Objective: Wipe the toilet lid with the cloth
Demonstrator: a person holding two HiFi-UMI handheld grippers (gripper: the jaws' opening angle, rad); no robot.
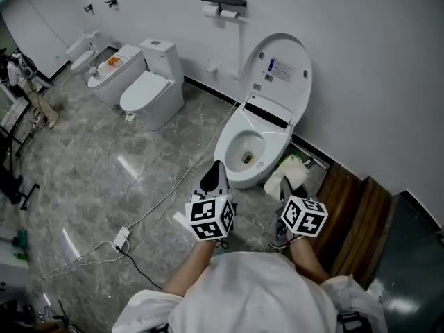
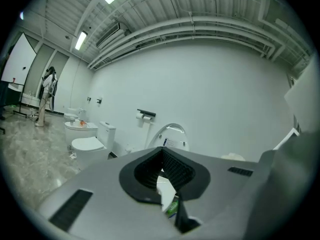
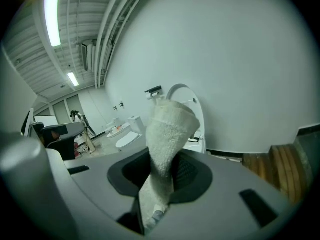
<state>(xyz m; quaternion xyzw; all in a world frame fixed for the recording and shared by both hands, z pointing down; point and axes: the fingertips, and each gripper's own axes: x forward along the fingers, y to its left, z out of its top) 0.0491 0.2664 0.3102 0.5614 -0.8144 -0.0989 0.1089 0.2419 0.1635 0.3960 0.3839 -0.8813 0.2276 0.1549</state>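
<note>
The white toilet [image 1: 246, 151] stands against the wall with its lid [image 1: 279, 75] raised upright. In the head view my right gripper [image 1: 286, 189] is just right of the bowl, shut on a white terry cloth [image 1: 277, 177]. The right gripper view shows the cloth [image 3: 167, 134] pinched between the jaws and standing up in front of the lid [image 3: 192, 109]. My left gripper [image 1: 214, 179] is at the bowl's front left, shut and with nothing in it. In the left gripper view its jaws [image 2: 162, 154] point level toward the lid [image 2: 170, 133].
A second toilet [image 1: 149, 92] and another fixture [image 1: 111, 71] stand at the far left. A paper holder [image 1: 223, 5] hangs on the wall. A cable and power strip [image 1: 121, 238] lie on the floor. A wooden platform [image 1: 354, 214] is at right. A person [image 2: 47, 91] stands far off.
</note>
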